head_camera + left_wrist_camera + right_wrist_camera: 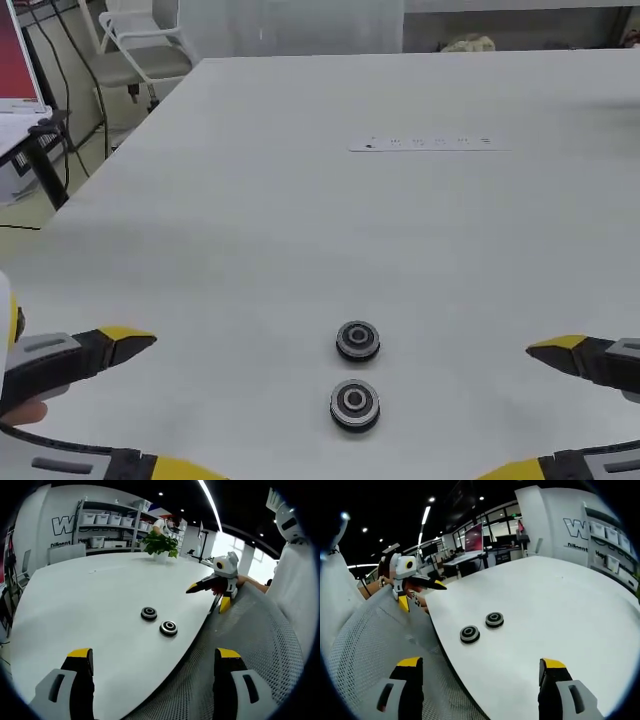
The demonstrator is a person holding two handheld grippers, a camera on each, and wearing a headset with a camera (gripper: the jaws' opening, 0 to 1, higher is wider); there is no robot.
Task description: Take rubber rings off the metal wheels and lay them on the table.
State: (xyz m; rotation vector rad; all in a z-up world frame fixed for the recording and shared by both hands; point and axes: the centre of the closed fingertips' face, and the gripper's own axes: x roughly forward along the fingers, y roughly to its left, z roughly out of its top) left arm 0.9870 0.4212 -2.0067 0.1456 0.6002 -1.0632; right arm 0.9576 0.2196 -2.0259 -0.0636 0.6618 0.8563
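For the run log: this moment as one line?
left gripper: open, empty | right gripper: open, empty | far wheel: ring on, untouched | near wheel: ring on, untouched

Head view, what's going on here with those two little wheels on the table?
A person holds the left claw and the right claw, both open, on either side of two metal wheels lying on the white table. Neither claw touches a wheel, and the rubber rings look still on.

Two metal wheels, far wheel [358, 341] and near wheel [354, 405]; seemingly two rubber rings [340, 342], one on each.
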